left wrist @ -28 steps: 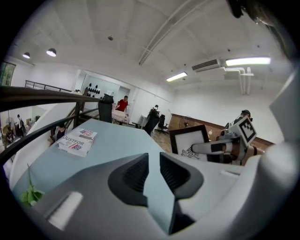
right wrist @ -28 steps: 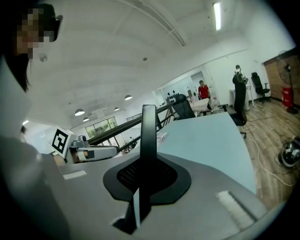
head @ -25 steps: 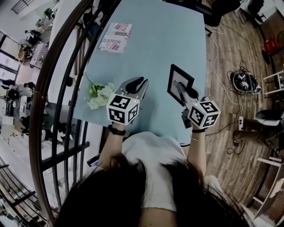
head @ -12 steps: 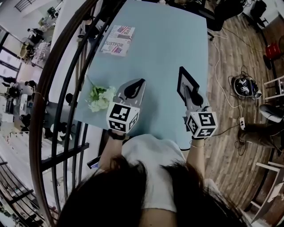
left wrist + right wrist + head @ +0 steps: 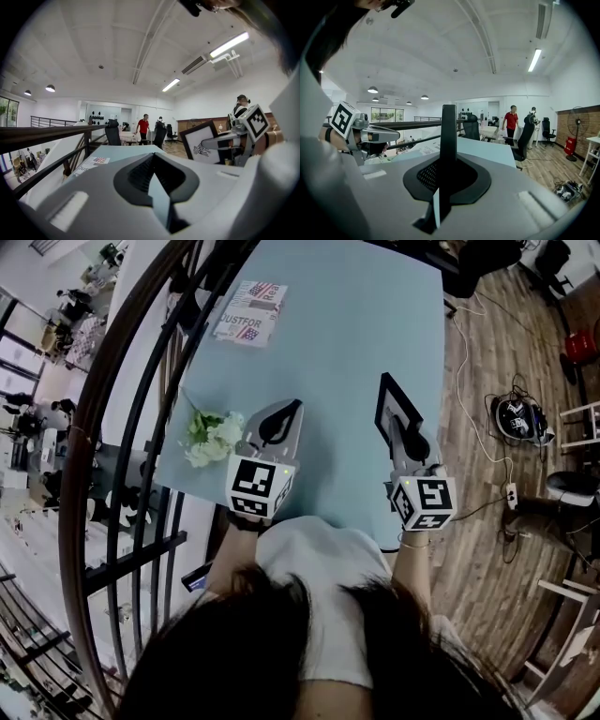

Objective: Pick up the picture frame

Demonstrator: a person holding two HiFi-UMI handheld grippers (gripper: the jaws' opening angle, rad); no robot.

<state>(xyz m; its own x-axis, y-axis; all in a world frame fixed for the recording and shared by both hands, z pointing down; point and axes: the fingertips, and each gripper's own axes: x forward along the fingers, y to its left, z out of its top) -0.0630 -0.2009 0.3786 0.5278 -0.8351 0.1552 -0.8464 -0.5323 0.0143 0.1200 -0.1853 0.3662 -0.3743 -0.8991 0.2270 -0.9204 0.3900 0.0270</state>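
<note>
The black picture frame (image 5: 392, 407) stands on edge above the light blue table (image 5: 347, 324), right of centre, with my right gripper (image 5: 410, 439) shut on its near edge. In the right gripper view the frame (image 5: 448, 136) shows edge-on as a thin dark upright bar rising from between the jaws. The left gripper view shows the frame's (image 5: 202, 143) white face with a small drawing, and the right gripper (image 5: 225, 139) clamped on it. My left gripper (image 5: 281, 420) is shut and holds nothing, hovering left of the frame, apart from it.
A bunch of white flowers (image 5: 211, 437) lies at the table's left edge beside my left gripper. A printed card (image 5: 248, 313) lies at the far left. A dark metal railing (image 5: 141, 427) runs along the table's left. Cables (image 5: 511, 418) lie on the wooden floor at right.
The frame has turned in the right gripper's grip, from showing its face to nearly edge-on in the head view. The left gripper has risen slightly and rolled.
</note>
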